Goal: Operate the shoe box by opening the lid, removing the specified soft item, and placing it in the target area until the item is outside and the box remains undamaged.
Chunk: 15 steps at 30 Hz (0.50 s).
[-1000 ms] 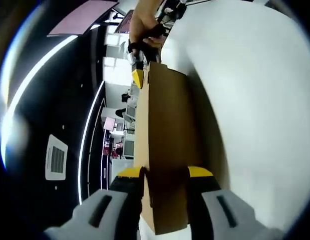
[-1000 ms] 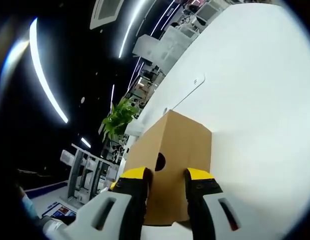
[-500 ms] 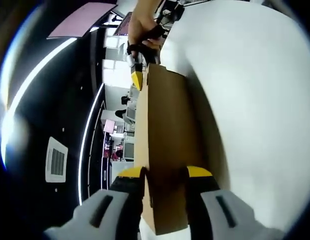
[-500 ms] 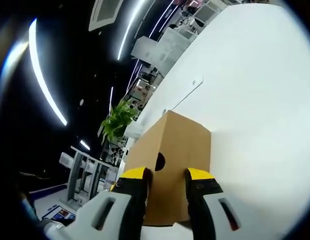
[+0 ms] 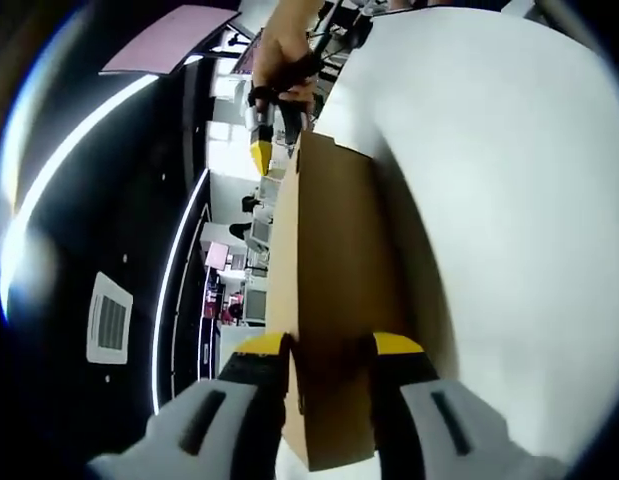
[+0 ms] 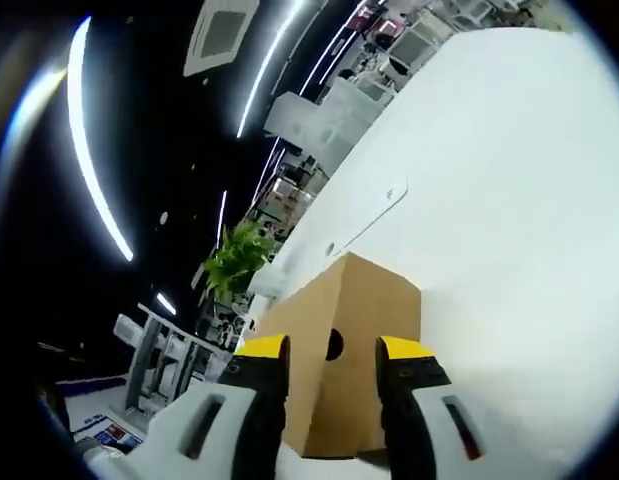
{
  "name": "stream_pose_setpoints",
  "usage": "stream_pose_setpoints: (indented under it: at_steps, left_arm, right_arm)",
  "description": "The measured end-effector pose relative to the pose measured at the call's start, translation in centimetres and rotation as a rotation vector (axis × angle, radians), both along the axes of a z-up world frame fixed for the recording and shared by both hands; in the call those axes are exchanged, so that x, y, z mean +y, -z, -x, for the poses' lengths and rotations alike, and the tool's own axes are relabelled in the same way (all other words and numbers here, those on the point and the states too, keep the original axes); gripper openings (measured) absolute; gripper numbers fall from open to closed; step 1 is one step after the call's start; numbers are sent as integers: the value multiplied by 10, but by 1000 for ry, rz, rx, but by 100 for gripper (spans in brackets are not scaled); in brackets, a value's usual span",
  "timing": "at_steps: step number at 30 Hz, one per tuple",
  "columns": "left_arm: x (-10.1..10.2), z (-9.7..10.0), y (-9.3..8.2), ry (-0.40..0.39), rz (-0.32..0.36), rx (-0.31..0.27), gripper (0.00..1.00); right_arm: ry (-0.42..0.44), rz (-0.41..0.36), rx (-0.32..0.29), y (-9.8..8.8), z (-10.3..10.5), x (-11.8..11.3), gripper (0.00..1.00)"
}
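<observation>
The brown shoe box (image 5: 334, 300) lies on the white table (image 5: 509, 220), and the left gripper (image 5: 329, 350) is clamped on its near end, one jaw on each side of the cardboard. At the far end, the right gripper (image 6: 332, 352) stands before the box (image 6: 339, 370) with its jaws apart. I cannot tell if they touch the end wall with the round hole (image 6: 334, 345).
</observation>
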<state>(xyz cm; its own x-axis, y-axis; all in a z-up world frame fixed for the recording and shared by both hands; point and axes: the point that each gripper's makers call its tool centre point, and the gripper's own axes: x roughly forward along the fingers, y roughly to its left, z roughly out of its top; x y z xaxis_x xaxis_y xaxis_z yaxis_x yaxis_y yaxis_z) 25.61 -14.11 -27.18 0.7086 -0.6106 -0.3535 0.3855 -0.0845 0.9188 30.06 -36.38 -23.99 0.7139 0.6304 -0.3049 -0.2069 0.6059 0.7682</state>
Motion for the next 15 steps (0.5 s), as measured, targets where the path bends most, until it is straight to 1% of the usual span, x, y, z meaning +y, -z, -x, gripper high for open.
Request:
stream_pose_setpoints:
  at_steps: [2,4,5,6,7,9,10,12,14,15]
  left_arm:
    - [0,0,0,1,0,1,31]
    - [0,-1,1,2,8,8,31]
    - [0,-1,1,2,8,8,31]
    - [0,-1,1,2,9,7,31]
    - [0,-1,1,2,11,8,31]
    - [1,-1,1,1,13,9,31]
    - [1,-1,1,1,14,8,31]
    - [0,-1,1,2,15,10,31]
    - [0,0,0,4,22,16,30]
    - [0,0,0,6,27,21,30]
  right_arm:
    - [-1,86,-44,-6,2,-5,36]
    - [6,239,-146,-19,0,-13,35]
    - [4,289,-177,-24,2,-14,35]
    - [-4,367,-225,-31,6,-11,35]
    - [-5,399,-246,-33,7,-12,35]
    - [-16,572,-365,-48,10,-12,36]
    - [-14,638,-398,-54,12,-12,36]
    - [-38,711,-472,-65,18,-5,36]
    - [-55,747,-524,-76,25,6,38]
    - [-64,788,-563,-82,29,10,39]
